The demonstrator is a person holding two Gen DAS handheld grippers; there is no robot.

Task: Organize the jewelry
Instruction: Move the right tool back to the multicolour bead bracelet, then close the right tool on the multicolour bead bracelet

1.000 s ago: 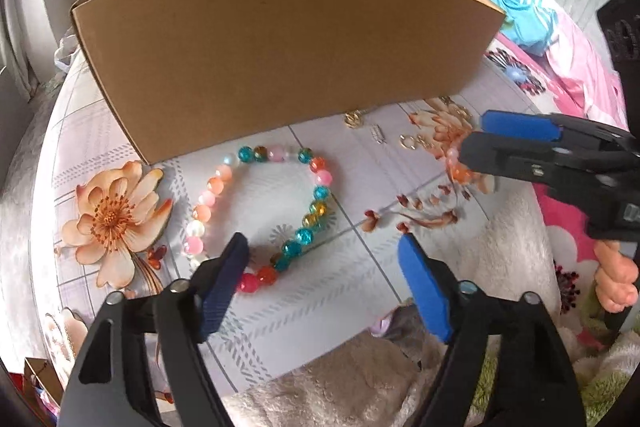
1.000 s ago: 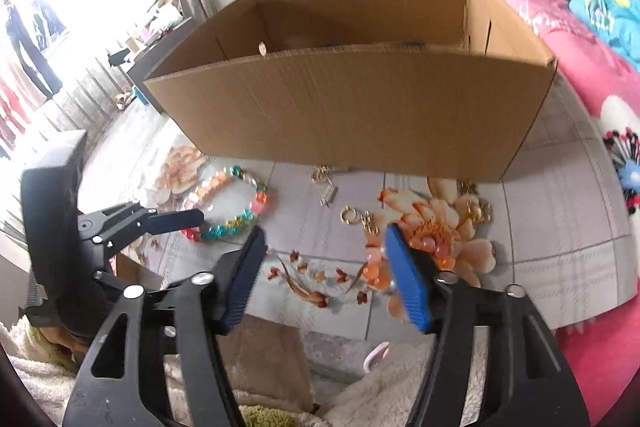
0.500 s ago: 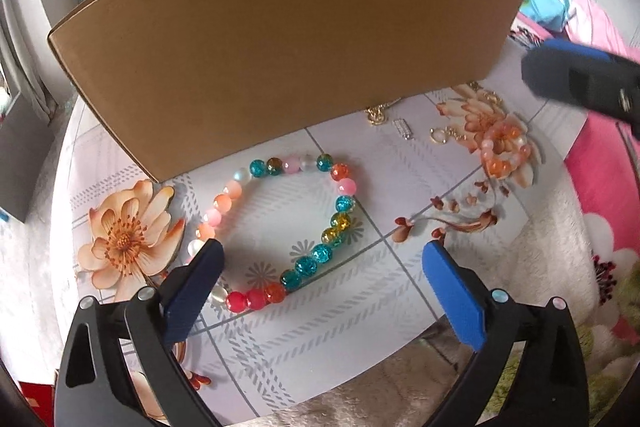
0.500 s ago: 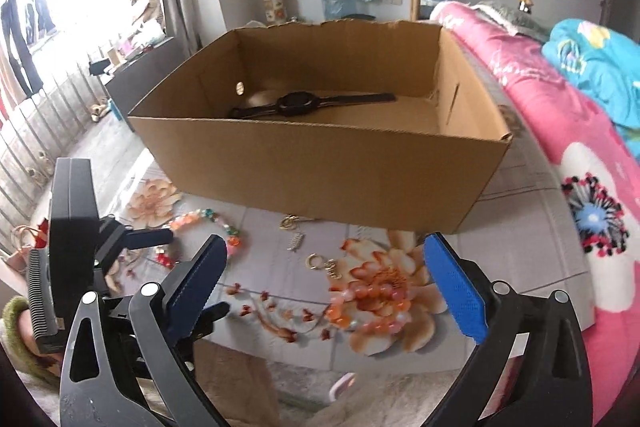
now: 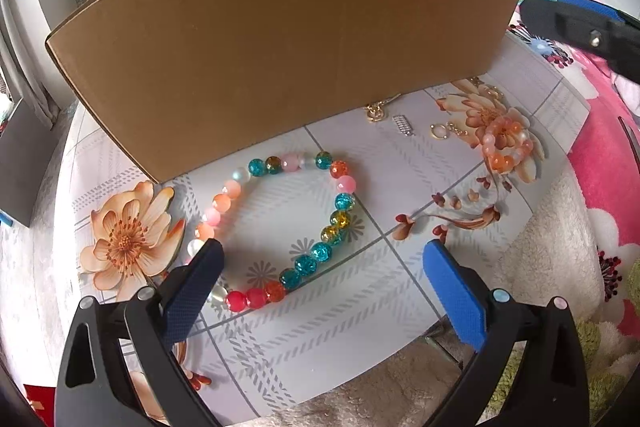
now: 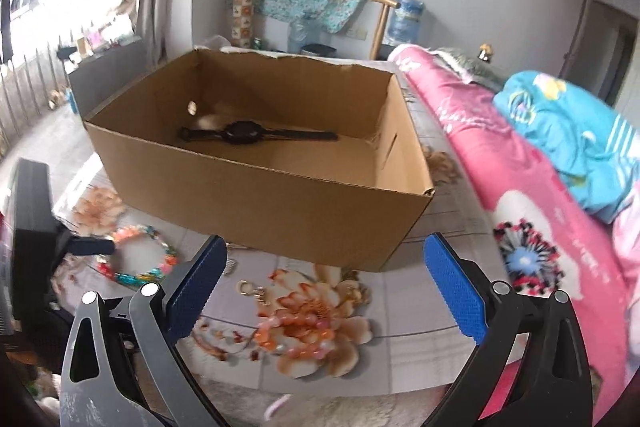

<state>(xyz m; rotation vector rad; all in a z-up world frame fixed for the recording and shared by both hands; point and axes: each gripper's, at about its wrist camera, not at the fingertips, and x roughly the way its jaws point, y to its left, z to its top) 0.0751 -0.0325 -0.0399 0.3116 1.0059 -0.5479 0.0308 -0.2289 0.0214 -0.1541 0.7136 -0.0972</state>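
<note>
A multicoloured bead bracelet [image 5: 280,219] lies flat on the flower-patterned table [image 5: 360,307], just below the cardboard box [image 5: 280,39]. My left gripper [image 5: 320,279] hangs open above the bracelet's near side, touching nothing. An orange and pink bead bracelet [image 5: 506,143] lies on a printed flower at the right, with small gold earrings [image 5: 438,131] and a clasp piece [image 5: 402,125] beside it. My right gripper [image 6: 326,277] is open over that orange bracelet [image 6: 296,331], holding nothing. Inside the box [image 6: 256,195] lies a black wristwatch [image 6: 248,133].
A pink flowered blanket [image 6: 540,227] and a blue quilt [image 6: 572,135] lie to the right of the table. A fluffy beige cloth [image 5: 548,267] drapes at the table's near edge. The left gripper's body [image 6: 32,235] shows at the right wrist view's left edge.
Both grippers' jaws have spread wider. The left gripper has shifted closer over the multicoloured bracelet. The right gripper has tilted upward, so the box's inside and the watch now show.
</note>
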